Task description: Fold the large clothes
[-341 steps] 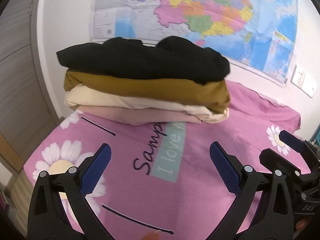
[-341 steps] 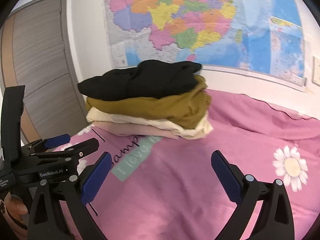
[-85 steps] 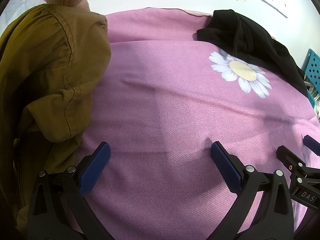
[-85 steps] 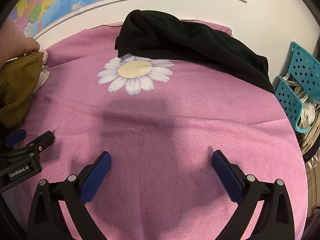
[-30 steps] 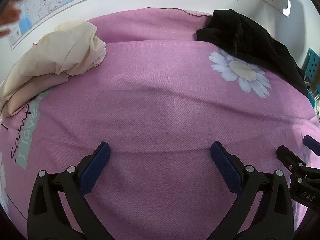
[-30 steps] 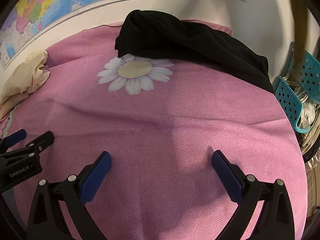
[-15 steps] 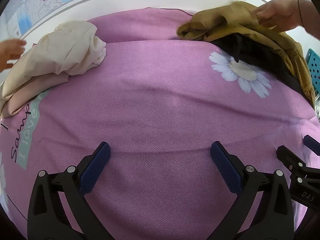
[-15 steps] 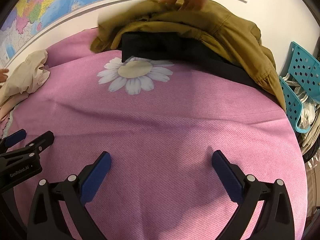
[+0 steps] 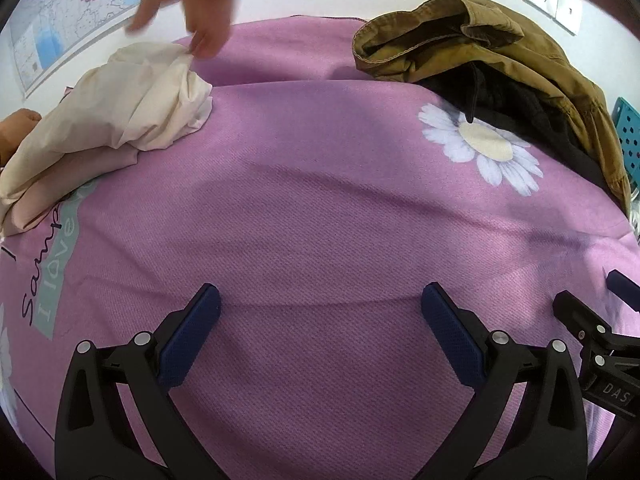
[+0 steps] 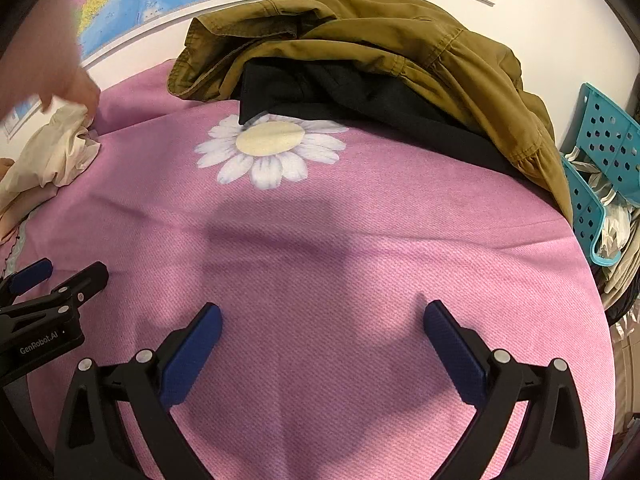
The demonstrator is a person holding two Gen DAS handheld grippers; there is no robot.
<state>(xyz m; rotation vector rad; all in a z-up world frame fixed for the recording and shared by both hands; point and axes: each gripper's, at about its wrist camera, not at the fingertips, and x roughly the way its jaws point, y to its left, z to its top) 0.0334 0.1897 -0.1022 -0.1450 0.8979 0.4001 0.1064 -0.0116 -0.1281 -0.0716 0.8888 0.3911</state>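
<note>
Pink bedspread [image 9: 320, 208] lies bare between both wide-open tools [image 9: 320, 312] [image 10: 322, 320] and clothes along far edges.

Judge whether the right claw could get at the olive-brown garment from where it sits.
Probably yes: the right claw is open and empty, and only bare pink bedspread lies between it and the olive-brown garment.

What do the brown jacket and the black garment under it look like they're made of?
Brown jacket: probably matte woven cotton twill, with stitched seams and crisp creases. Black garment: looks like soft, thick fleece or knit, without sheen; its weave is too dark to tell.
</note>
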